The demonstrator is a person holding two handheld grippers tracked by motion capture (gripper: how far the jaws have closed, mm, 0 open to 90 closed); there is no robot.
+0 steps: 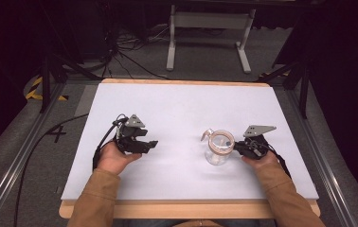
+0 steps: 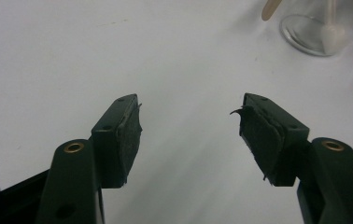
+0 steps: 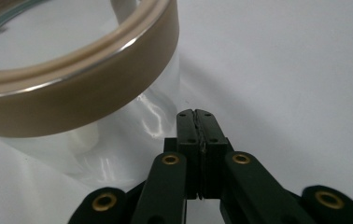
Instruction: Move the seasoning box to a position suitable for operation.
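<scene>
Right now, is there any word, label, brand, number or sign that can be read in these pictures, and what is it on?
"4": a dark mark that reads like this digit, on the grey floor left of the table.
No readable text on the glass jar, the left gripper or the right gripper.

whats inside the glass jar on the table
In the high view the glass jar stands upright with its tan rim open. The left gripper view shows a pale stick-like thing standing inside it. What it is, and whether anything else is in there, I cannot tell through the glare.
</scene>
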